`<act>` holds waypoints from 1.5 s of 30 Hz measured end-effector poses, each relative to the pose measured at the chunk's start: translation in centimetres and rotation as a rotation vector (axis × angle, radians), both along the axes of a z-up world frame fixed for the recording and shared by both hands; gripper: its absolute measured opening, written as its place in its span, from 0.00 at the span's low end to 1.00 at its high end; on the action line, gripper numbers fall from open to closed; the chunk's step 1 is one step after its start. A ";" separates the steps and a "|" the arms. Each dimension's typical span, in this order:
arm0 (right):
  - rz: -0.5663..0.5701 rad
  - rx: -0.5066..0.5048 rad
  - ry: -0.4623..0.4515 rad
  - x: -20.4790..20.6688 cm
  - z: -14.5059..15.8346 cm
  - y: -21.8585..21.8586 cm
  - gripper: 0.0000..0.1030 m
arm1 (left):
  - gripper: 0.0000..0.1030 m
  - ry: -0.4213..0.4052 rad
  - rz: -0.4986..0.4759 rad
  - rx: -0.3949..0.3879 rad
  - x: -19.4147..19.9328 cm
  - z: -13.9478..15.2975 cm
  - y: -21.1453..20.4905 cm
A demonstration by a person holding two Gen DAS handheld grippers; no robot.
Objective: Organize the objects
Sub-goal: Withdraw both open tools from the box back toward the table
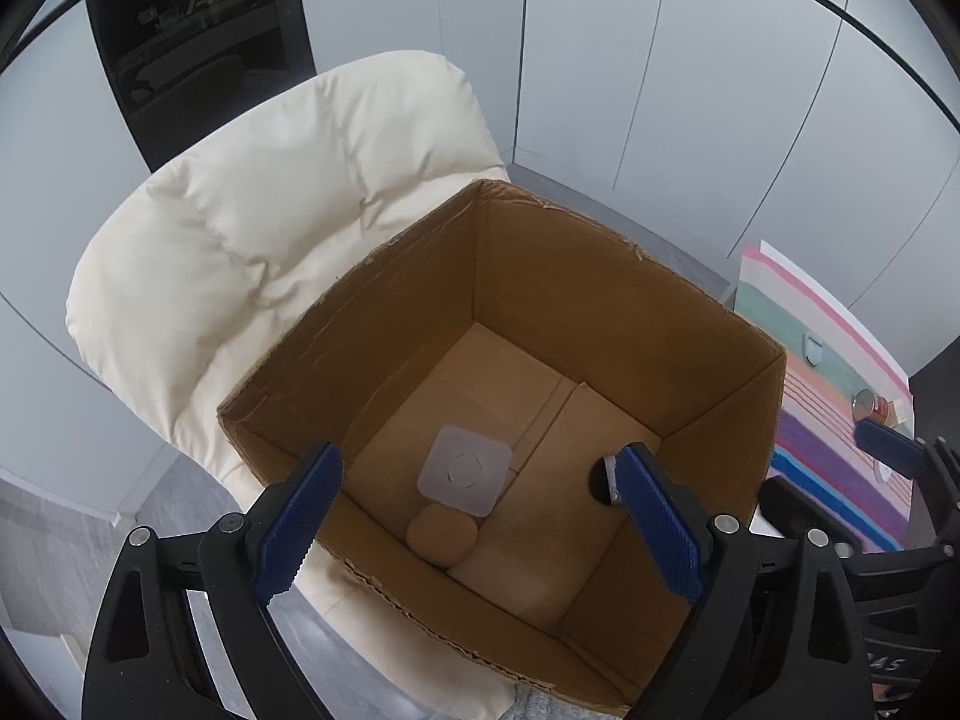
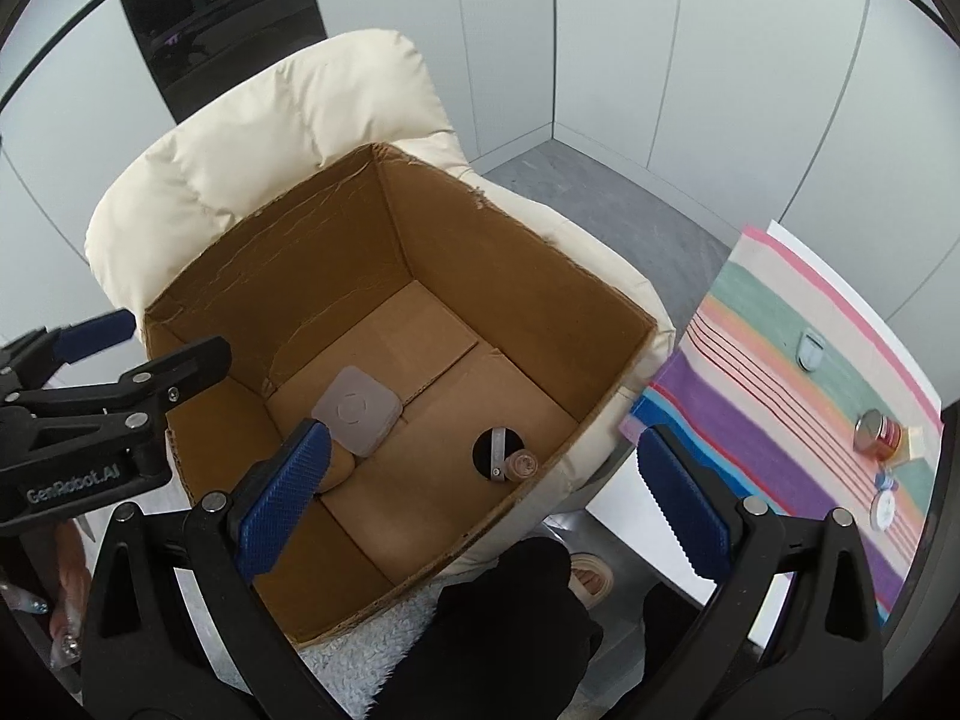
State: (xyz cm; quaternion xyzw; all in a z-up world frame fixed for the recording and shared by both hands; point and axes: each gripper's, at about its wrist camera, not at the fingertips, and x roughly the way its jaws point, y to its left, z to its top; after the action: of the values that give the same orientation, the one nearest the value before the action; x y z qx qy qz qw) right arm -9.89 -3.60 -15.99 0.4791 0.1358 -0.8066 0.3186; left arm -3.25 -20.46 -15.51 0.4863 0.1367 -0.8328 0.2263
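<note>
Both claws gape wide and empty above the cardboard box (image 2: 600,300): left gripper (image 1: 480,528), right gripper (image 2: 480,504). Already on the box floor lie a grey square pad (image 2: 359,410), a tan puck (image 1: 443,535) and a black disc (image 2: 497,449). What seems left, a small tin (image 2: 877,434), sits on the striped cloth (image 2: 780,390), off to the right, nearer the right gripper.

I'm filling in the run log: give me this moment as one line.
stage: items dropped | left gripper: open, empty | right gripper: open, empty | cardboard box: holds grey square pad, black disc | striped cloth: red jar left
</note>
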 end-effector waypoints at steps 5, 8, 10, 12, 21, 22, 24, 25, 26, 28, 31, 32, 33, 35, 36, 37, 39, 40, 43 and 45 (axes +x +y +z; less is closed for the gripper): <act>-0.031 -0.025 0.021 0.4 1.2 1.6 1.00 | 0.91 0.045 -0.005 0.031 1.3 0.8 0.4; -0.050 -0.037 0.031 0.9 2.1 2.6 1.00 | 0.91 0.074 -0.025 0.029 2.4 1.5 1.1; -0.061 -0.051 0.034 1.4 2.6 3.4 1.00 | 0.91 0.086 -0.042 0.027 3.0 2.0 2.0; -0.076 -0.059 0.033 2.0 3.0 4.2 1.00 | 0.91 0.094 -0.052 0.021 3.7 2.4 2.7; -0.119 -0.055 0.051 6.1 3.2 8.8 1.00 | 0.91 0.153 -0.087 0.002 8.3 3.7 6.4; -0.124 -0.057 0.050 6.5 3.2 9.4 1.00 | 0.91 0.176 -0.090 -0.002 9.1 4.0 7.0; -0.138 -0.053 0.052 7.7 3.2 10.5 1.00 | 0.91 0.203 -0.112 -0.006 10.3 4.5 8.2; -0.140 -0.054 0.050 8.1 3.2 10.9 1.00 | 0.91 0.208 -0.120 -0.008 10.8 4.6 8.7; -0.140 -0.056 0.045 8.6 3.1 11.2 1.00 | 0.91 0.211 -0.128 -0.008 11.1 4.6 9.1; -0.134 -0.057 0.035 9.5 3.0 11.8 1.00 | 0.91 0.211 -0.139 -0.013 11.7 4.7 9.8; -0.118 -0.047 0.024 10.5 2.6 12.2 1.00 | 0.91 0.211 -0.151 -0.028 11.7 4.8 10.3; -0.116 -0.042 0.023 10.6 2.5 12.2 1.00 | 0.91 0.212 -0.152 -0.024 11.6 4.8 10.4; -0.114 -0.041 0.019 10.6 2.4 12.2 1.00 | 0.91 0.210 -0.154 -0.015 11.5 4.6 10.4; -0.115 -0.050 0.017 10.7 2.4 12.3 1.00 | 0.91 0.202 -0.160 0.007 11.3 4.4 10.5; -0.116 -0.052 0.018 10.7 2.5 12.4 1.00 | 0.91 0.197 -0.165 0.010 11.1 4.2 10.5; -0.119 -0.056 0.023 10.7 2.6 12.5 1.00 | 0.91 0.190 -0.169 0.007 10.9 4.1 10.7; -0.127 -0.065 0.028 10.8 2.7 12.7 1.00 | 0.91 0.186 -0.179 0.011 10.7 3.9 11.0; -0.130 -0.069 0.027 10.7 2.8 12.8 1.00 | 0.91 0.187 -0.189 0.020 10.5 3.8 11.1; -0.146 -0.075 0.025 10.5 2.9 13.3 1.00 | 0.91 0.177 -0.210 0.032 9.9 3.4 11.7; -0.159 -0.078 0.021 10.4 2.9 13.8 1.00 | 0.91 0.170 -0.222 0.033 9.5 3.2 12.1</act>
State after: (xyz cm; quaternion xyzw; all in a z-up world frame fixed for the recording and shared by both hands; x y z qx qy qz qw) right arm 0.55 10.16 -13.13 0.4670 0.0690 -0.8390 0.2706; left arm 6.28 -8.37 -12.30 0.4299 0.1143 -0.8886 0.1122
